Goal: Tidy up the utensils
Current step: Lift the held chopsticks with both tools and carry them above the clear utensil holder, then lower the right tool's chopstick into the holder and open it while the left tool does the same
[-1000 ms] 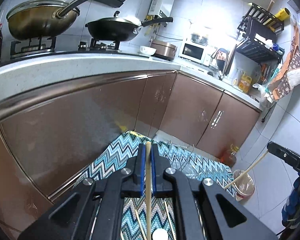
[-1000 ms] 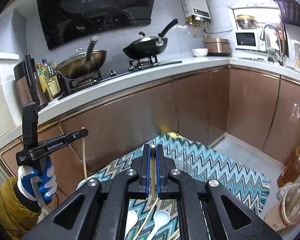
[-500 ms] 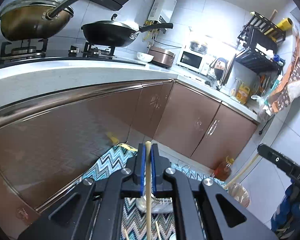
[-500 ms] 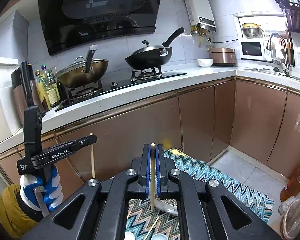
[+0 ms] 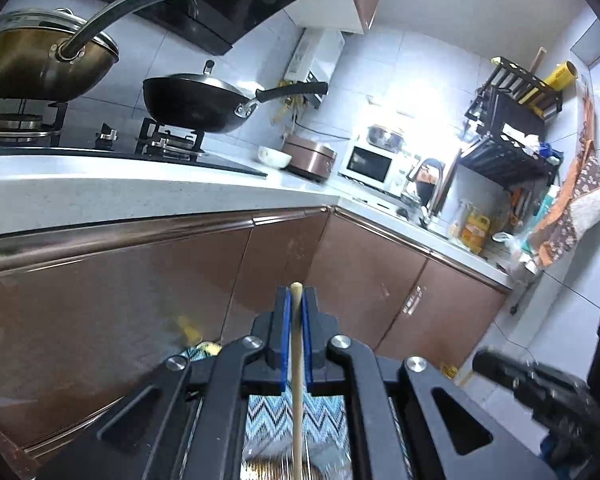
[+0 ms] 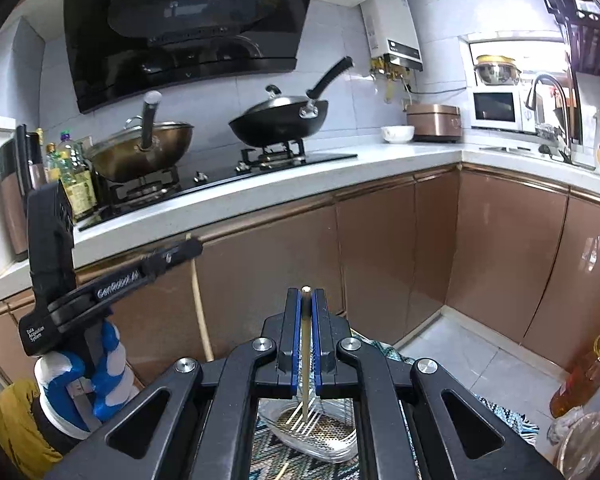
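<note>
Chopsticks, one in each gripper, are the things being handled. The left gripper (image 5: 296,300) is clamped on a pale wooden chopstick (image 5: 297,380), pinched between its blue pads (image 5: 286,340). That chopstick's long axis runs along the fingers: its rounded end sits just past the fingertips, pointing toward the brown cabinet doors (image 5: 364,280), and the rest trails back between the finger linkages over the zigzag-patterned cloth (image 5: 268,404).

In the right wrist view, the right gripper (image 6: 306,300) is likewise closed on a second chopstick (image 6: 306,360), held between blue pads (image 6: 298,340). Its end sits level with the fingertips, and the shaft runs back and down toward a clear glass dish (image 6: 332,444) that stands on the patterned cloth (image 6: 500,420); the lower tip shows over the dish's inside, though whether it touches the glass cannot be told.

The same view shows the left gripper (image 6: 192,246) from the side, held up in a blue-and-white gloved hand (image 6: 96,376), with its chopstick (image 6: 200,304) hanging nearly upright below the fingers, well left of the dish. Behind, a wok (image 6: 280,124) and a lidded pan (image 6: 140,152) sit on the hob. An oil bottle (image 6: 580,380) stands on the floor at right.
</note>
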Demonstrator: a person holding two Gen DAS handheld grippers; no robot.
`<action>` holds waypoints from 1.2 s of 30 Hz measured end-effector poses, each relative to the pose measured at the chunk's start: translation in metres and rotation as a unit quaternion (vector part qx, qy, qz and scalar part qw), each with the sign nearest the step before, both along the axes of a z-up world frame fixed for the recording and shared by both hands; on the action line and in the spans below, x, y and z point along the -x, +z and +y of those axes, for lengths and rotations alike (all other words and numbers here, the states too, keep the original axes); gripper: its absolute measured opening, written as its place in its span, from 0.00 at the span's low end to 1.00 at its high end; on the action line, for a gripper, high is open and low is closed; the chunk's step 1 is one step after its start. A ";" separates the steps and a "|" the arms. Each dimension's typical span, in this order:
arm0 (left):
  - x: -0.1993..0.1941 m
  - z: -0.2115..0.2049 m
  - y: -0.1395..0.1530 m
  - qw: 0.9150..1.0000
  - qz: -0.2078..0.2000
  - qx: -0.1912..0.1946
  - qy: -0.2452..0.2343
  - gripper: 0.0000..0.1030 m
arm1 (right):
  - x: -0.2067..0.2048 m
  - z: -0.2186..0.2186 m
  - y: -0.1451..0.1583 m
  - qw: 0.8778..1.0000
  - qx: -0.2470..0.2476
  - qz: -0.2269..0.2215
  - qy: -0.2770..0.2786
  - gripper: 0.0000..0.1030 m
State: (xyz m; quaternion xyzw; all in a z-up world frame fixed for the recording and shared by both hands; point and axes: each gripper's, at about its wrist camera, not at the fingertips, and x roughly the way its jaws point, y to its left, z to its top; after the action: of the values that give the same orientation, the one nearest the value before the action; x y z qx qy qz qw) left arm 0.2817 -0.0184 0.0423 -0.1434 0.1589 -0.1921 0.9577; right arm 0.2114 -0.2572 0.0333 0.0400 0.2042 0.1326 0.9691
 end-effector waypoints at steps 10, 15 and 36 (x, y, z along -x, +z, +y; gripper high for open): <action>-0.035 -0.032 -0.099 0.996 -0.018 -0.023 0.086 0.05 | -0.037 -0.001 -0.071 0.999 0.030 0.029 -0.032 0.05; -0.029 -0.044 -0.130 0.996 -0.009 -0.039 0.085 0.07 | -0.045 0.003 -0.115 0.997 0.033 0.060 -0.030 0.06; 0.087 -0.007 -0.077 0.994 -0.002 -0.090 0.061 0.47 | 0.045 0.007 -0.085 0.998 0.025 0.042 -0.032 0.35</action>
State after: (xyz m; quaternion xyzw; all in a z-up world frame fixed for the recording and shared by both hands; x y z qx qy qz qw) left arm 0.1949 -0.0252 -0.0352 -0.0660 0.1646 -0.1191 0.9769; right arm 0.1660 -0.2506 -0.0513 0.0281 0.2467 0.0945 0.9641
